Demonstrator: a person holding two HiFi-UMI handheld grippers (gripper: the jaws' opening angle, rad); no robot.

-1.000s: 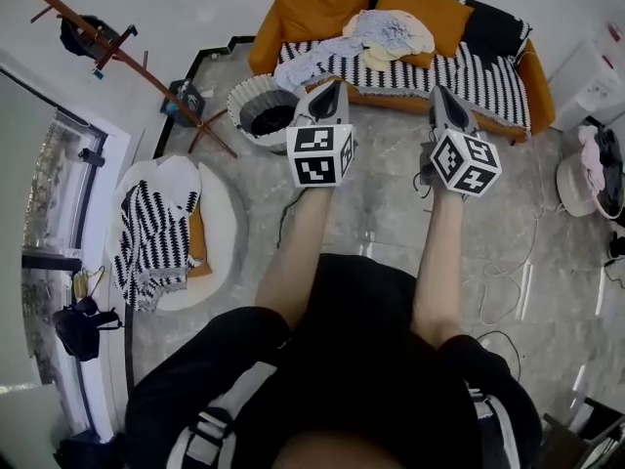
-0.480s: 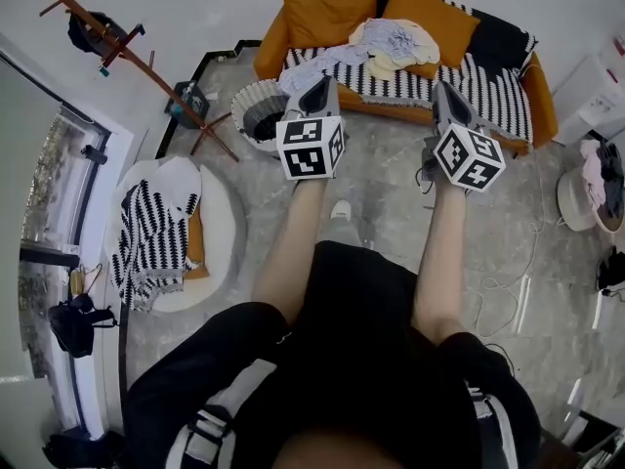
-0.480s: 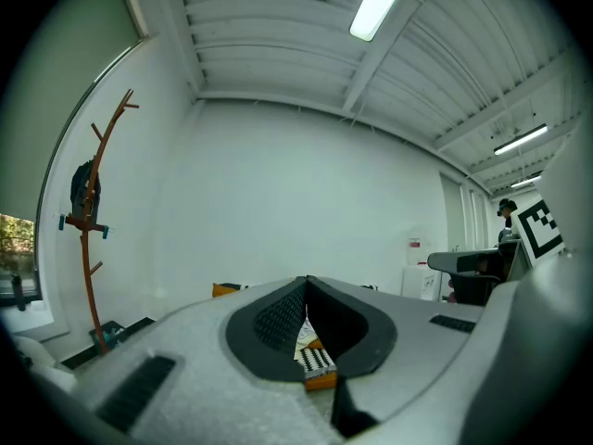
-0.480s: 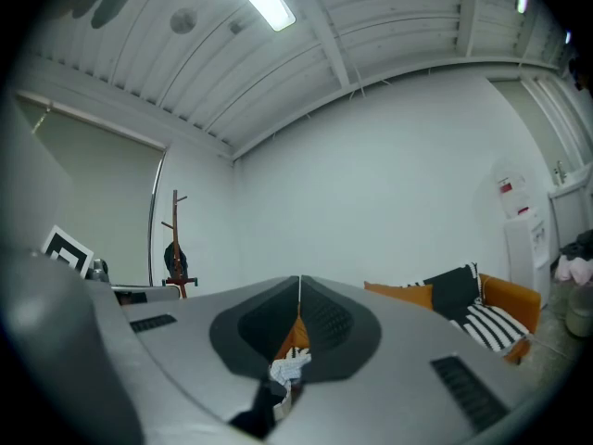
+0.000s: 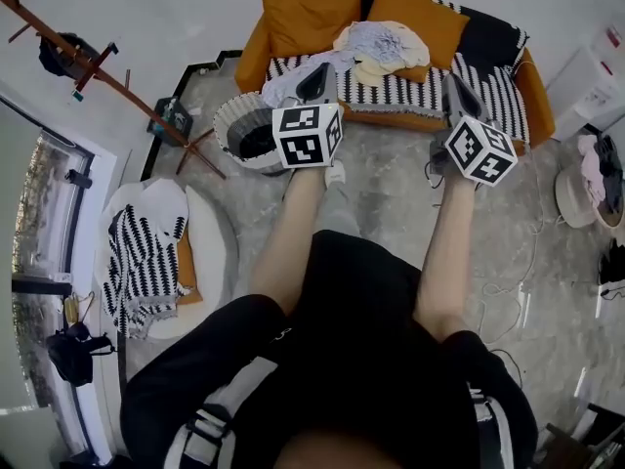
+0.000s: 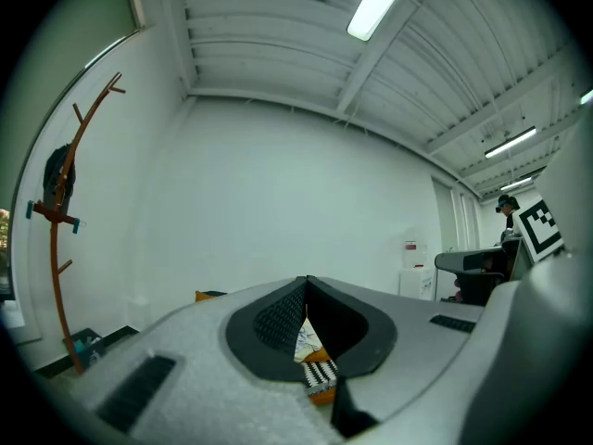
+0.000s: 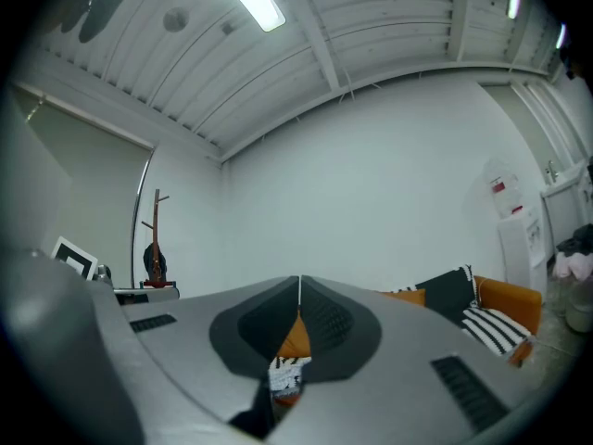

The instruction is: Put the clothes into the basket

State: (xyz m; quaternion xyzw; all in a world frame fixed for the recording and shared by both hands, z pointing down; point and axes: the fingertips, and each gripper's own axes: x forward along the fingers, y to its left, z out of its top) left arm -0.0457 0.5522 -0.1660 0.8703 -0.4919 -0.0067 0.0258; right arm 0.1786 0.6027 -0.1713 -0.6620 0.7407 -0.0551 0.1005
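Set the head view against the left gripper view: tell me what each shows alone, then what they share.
Head view only: the basket, the round white seat draped with a striped cloth, and the person's arms. Left gripper view only: the ribbed ceiling and its ceiling light. Both: the coat rack, the striped orange sofa, and the left tool, shut and empty.

**A:** where are the clothes (image 5: 383,45) at?

**B:** crumpled pale heap (whites, some light blue) on the sofa (image 5: 415,91) seat. Basket (image 5: 227,130) is round, ribbed white-grey, standing upright just off the sofa's left end.
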